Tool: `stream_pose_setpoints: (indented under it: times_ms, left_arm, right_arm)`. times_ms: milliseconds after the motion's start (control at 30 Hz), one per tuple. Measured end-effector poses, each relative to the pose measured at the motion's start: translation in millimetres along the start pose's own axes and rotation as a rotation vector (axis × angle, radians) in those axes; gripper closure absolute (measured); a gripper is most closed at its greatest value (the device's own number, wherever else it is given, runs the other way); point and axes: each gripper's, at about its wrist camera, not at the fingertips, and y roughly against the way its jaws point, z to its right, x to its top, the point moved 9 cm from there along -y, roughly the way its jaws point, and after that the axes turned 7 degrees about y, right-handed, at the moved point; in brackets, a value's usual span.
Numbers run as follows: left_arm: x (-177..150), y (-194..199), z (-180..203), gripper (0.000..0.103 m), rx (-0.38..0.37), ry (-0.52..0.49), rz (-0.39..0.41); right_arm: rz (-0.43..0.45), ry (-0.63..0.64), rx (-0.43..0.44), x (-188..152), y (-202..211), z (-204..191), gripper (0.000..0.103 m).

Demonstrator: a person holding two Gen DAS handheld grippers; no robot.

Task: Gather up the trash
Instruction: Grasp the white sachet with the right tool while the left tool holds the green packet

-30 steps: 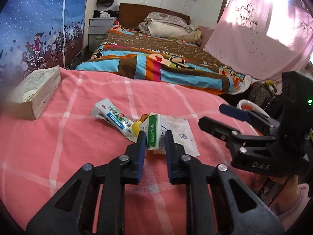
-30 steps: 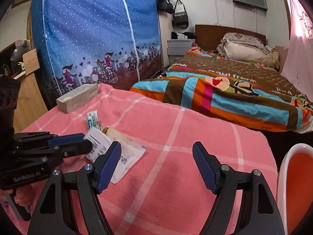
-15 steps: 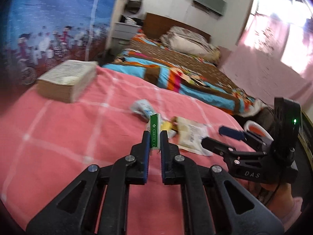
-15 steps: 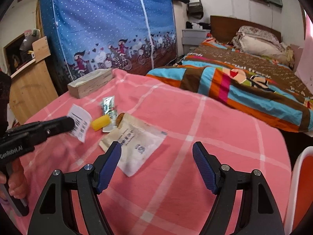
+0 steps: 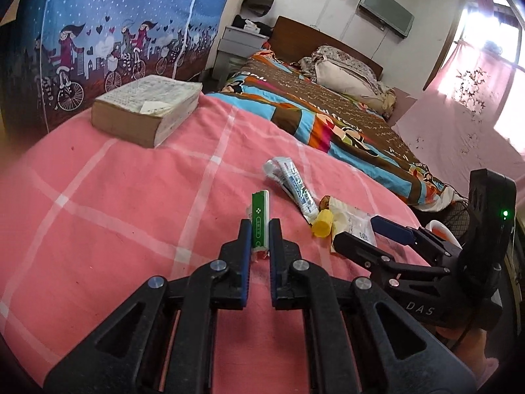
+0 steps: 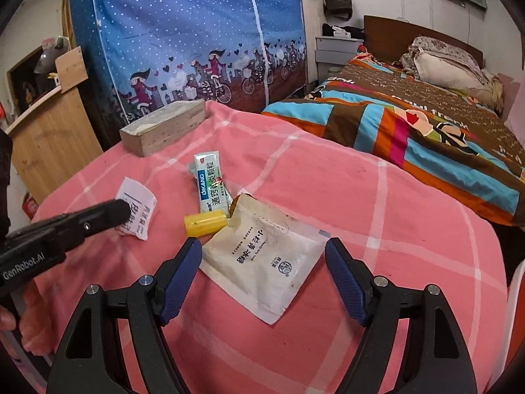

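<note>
The left tool (image 5: 260, 229) is clenched on a small green-and-white packet (image 5: 260, 220), held clear of the pink checked cloth (image 5: 131, 197) on the counter. The right tool (image 6: 262, 259) is spread wide and grips nothing, its fingers either side of a white pouch (image 6: 262, 262) lying flat. A yellow cap (image 6: 205, 224) and a sachet (image 6: 210, 180) lie just beyond, with a thick book (image 6: 164, 128) farther back.
</note>
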Motion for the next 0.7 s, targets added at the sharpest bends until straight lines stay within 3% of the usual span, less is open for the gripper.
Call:
stream_pose_setpoints:
  times_ms: [133,433,700]
  left_arm:
    - [0,-3,-2,0.090,-0.001,0.009,-0.007]
    - [-1,-2,-3,0.091,0.002,0.009,-0.012]
    - [-2,-1,-1,0.091,0.005,-0.003,-0.006]
  right_arm:
    - [-0.014,-0.008,0.022,0,-4,-1,0.021]
    - [-0.061,0.043,-0.019,-5,-13,-8,0.016]
    - [-0.041,0.034,-0.021,-8,-8,-6,0.028]
